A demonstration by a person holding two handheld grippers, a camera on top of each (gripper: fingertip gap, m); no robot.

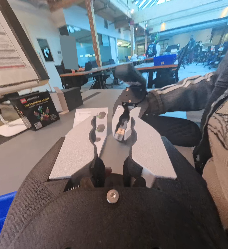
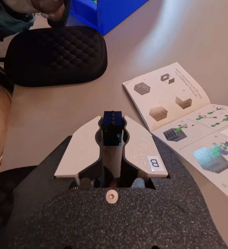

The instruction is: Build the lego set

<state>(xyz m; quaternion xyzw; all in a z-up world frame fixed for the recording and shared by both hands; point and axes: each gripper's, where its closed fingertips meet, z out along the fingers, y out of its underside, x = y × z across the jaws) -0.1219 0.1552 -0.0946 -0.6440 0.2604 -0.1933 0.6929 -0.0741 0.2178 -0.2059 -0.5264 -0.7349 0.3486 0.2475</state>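
Right up close, the right tongs [image 2: 112,122] are squeezing a dark blue lego block [image 2: 112,126] between their white tips. That block is sitting up off the grey table [image 2: 56,121], and a row of little studs is showing on its top face. In the left wrist view the same tongs [image 1: 120,136] are pointing down at the table with their tips close around a small piece, though its color is looking different from that side.

Left tongs [image 1: 112,121] are hanging over the table with their white fingers [image 1: 78,148] spread apart, and nothing is sitting between them.

Now for the other things, big ones first. One black padded cushion [image 2: 54,56] is resting at the near edge of the table, by the person's striped sleeve [image 1: 184,91]. One blue bin [image 2: 105,14] is sitting farther back on the table. One black lego box [image 1: 35,111] with flowers pictured on it is standing toward the far left side, next to a white stand [image 1: 9,128] that is holding up a printed sheet. An open instruction booklet [image 2: 178,121] is lying flat on the table just beside the right tongs, showing drawings of boxes and green stems.
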